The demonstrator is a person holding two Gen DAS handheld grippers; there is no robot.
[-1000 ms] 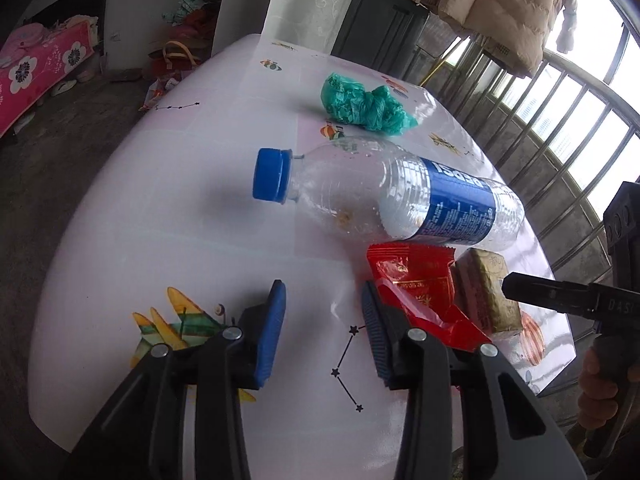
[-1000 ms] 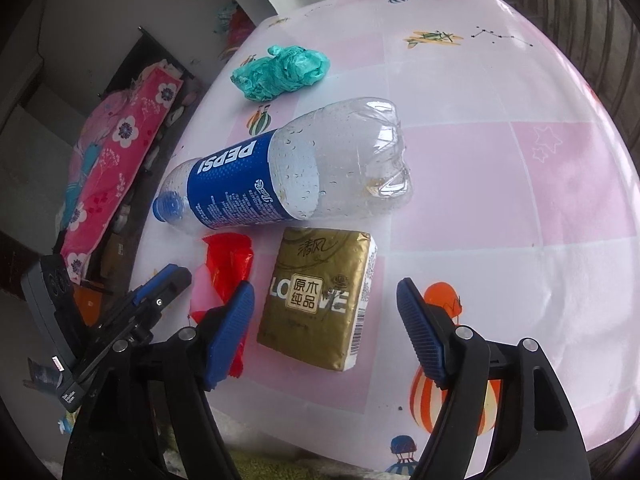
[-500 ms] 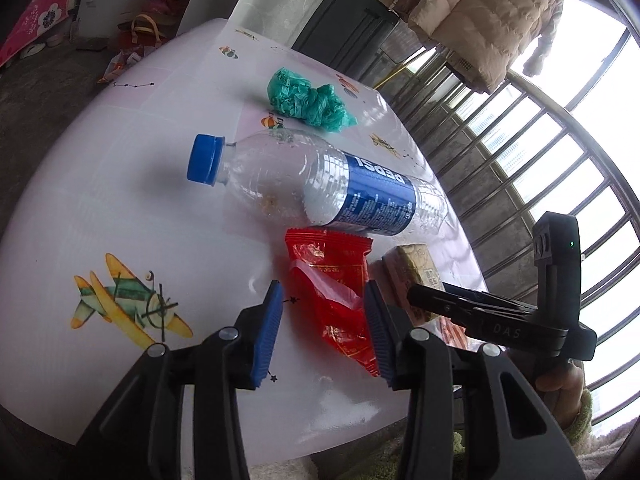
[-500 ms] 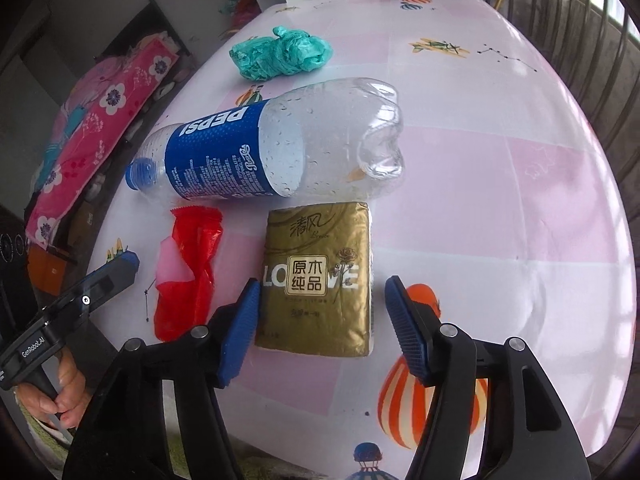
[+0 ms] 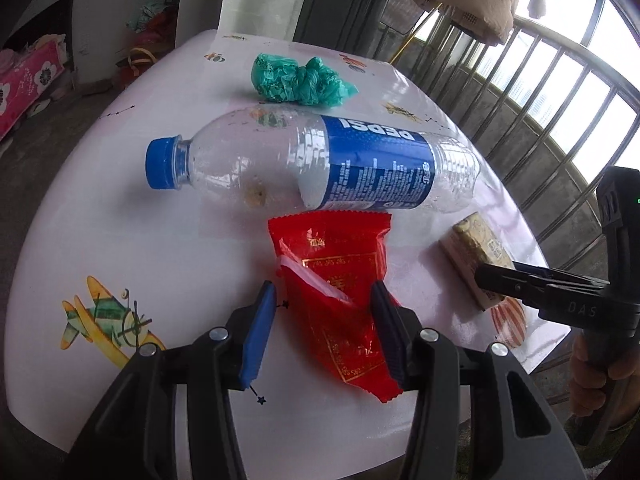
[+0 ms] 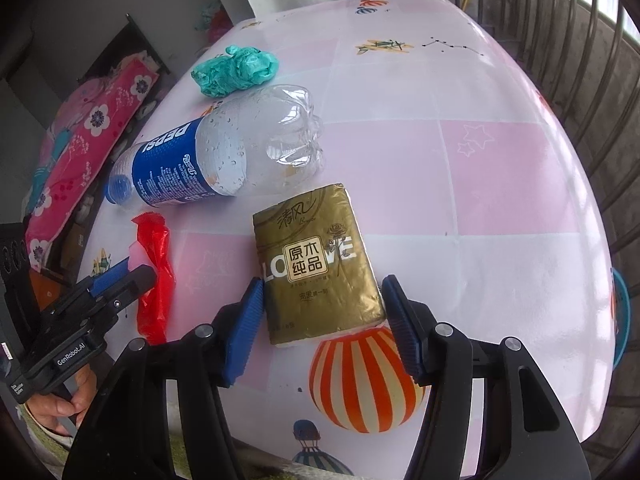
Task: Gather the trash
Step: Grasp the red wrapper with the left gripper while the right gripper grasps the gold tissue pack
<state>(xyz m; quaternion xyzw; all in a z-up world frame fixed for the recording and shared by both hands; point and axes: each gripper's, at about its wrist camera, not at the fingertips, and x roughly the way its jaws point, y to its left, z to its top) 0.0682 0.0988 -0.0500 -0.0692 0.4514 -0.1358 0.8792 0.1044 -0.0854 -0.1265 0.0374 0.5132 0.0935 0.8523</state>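
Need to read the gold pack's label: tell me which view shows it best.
The right wrist view: the gold tissue pack lies face up, label fully visible. The left wrist view shows only its side edge, partly hidden behind the right gripper.

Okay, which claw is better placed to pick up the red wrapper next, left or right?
Left. The left claw already straddles the red wrapper, jaws opening, while the right claw sits around the gold tissue pack.

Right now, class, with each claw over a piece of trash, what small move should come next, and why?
Probably close both: the left claw straddles the red wrapper, still opening, and the right claw brackets the gold tissue pack, neither gripped yet.
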